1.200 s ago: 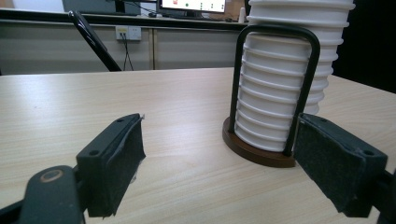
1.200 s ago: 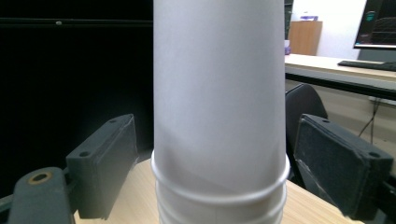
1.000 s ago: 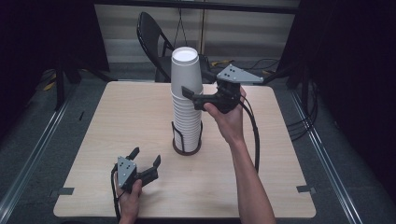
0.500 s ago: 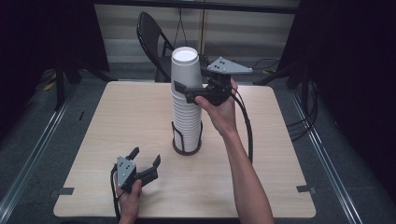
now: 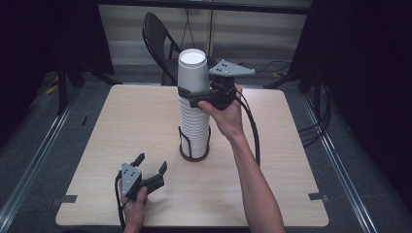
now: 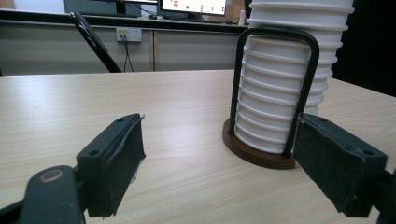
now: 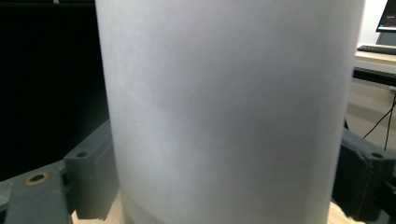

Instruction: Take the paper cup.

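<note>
A tall stack of white paper cups (image 5: pixel 194 127) stands mid-table in a holder with a brown base (image 5: pixel 194 156) and black wire loops. My right gripper (image 5: pixel 195 95) is up at the stack's top, shut on the top cup (image 5: pixel 193 73), one jaw on each side. In the right gripper view the top cup (image 7: pixel 224 107) sits between my right gripper's (image 7: pixel 224 177) pads (image 7: pixel 95 175). My left gripper (image 5: pixel 151 163) rests open near the table's front left, holding nothing. In the left gripper view, my left gripper (image 6: pixel 219 154) faces the cup stack (image 6: pixel 280 98) and holder base (image 6: pixel 254 154), a short way off.
The wooden table (image 5: pixel 296 150) has bare room on every side of the stack. A black folding chair (image 5: pixel 159 43) stands behind the far edge. Cables lie on the floor at the right, and metal rails run along both sides.
My right gripper has moved left from beside the stack onto the top cup, and its jaws have come in against it. The left gripper has stayed put.
</note>
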Tool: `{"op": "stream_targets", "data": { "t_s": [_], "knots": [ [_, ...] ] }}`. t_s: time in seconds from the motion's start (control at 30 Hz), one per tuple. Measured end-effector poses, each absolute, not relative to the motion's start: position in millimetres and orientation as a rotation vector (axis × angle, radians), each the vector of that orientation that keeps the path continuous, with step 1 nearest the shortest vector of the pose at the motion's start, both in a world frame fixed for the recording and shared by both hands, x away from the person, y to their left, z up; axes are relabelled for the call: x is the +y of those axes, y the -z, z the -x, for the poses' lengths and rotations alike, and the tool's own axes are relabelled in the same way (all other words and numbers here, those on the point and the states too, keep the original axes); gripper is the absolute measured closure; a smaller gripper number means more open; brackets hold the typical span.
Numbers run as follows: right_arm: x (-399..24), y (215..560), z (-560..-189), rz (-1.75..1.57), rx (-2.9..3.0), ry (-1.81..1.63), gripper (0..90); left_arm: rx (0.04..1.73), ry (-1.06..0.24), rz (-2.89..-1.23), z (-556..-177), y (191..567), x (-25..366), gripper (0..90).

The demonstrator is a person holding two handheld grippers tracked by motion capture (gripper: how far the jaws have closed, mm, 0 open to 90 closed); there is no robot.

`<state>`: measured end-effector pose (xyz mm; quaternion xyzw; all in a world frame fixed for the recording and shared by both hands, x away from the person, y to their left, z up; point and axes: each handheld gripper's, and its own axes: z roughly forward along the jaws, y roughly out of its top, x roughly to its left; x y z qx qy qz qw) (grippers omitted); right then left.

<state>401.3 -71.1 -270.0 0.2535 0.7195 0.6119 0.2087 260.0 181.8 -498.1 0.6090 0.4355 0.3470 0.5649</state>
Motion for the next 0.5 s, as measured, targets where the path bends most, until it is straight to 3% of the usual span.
{"op": "stream_targets", "data": {
  "t_s": [0.5],
  "knots": [
    [-72, 258, -400, -0.693, 1.972, -1.729, 12.6, 1.025, -0.818, -1.433, -260, 498, 182, 17.0]
  ]
}}
